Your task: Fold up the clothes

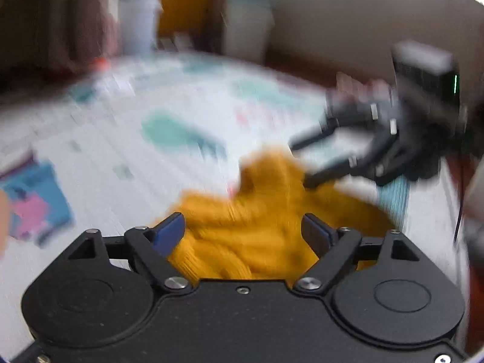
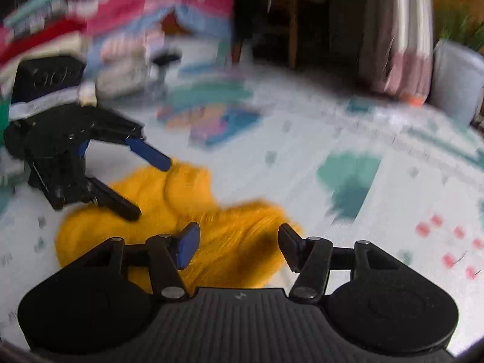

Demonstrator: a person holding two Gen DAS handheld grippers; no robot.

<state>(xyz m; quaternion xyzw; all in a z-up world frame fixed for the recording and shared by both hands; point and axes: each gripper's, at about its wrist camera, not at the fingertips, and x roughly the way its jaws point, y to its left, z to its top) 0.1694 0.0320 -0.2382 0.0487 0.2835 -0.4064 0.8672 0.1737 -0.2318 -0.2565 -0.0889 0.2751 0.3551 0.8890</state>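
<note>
A mustard-yellow knitted garment (image 1: 257,227) lies bunched on a white patterned mat (image 1: 136,106). My left gripper (image 1: 243,230) is open, its blue-padded fingers on either side of the garment's near part. My right gripper (image 1: 299,163) comes in from the right, open, its lower finger at the garment's far edge. In the right wrist view the garment (image 2: 187,211) lies under my open right gripper (image 2: 239,245), and the left gripper (image 2: 152,184) is open over its left part. Both views are motion-blurred.
A pile of folded clothes (image 2: 99,30) stands at the mat's far left in the right wrist view. A white planter (image 2: 456,81) and a curtain (image 2: 396,36) are at the back right. A blue and pink print (image 1: 33,202) lies on the mat's left.
</note>
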